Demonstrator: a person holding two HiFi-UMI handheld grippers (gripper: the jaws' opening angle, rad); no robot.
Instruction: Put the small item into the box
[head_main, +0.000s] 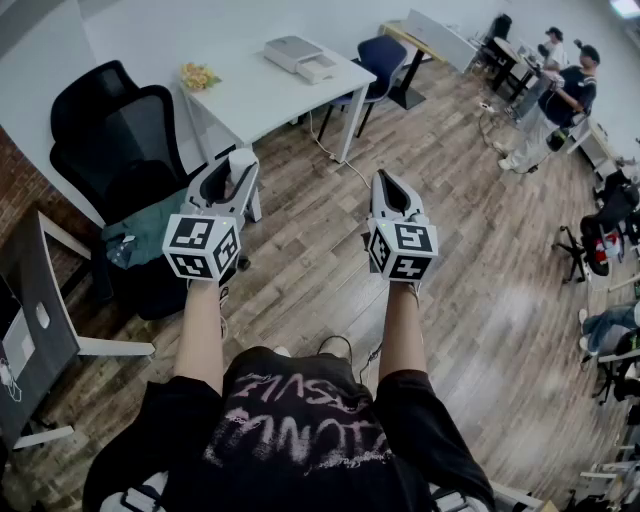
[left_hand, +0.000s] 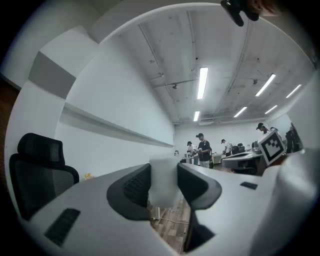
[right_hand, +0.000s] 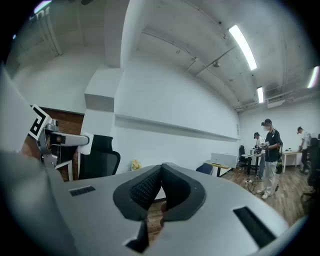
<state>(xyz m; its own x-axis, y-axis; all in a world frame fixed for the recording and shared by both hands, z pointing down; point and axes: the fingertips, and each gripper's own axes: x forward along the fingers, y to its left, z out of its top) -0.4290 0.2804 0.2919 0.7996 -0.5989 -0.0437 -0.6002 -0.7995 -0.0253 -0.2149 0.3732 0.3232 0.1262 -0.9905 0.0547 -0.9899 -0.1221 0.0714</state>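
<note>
Left claw (head_main: 230, 172) is clenched on the small white item (left_hand: 164, 175), its two dark pads pressing the item's sides, so the item sits upright between the jaws and pokes a little above them. It is held level in the air in front of the person, over the wood floor (head_main: 480, 300) and touching nothing else. Right claw (right_hand: 161, 182) is just beside it at the same height, with its jaws closed together on nothing.

Further out stand a white table (head_main: 270, 95) with a pale boxy thing (head_main: 300, 55) on it, and a black chair (head_main: 115, 130) to the left. I cannot tell whether that pale thing is the box; no open box shows plainly in any view.

By my reading the pick-up is done and the rest is not: the item must be carried to the box, lowered inside and let go.
</note>
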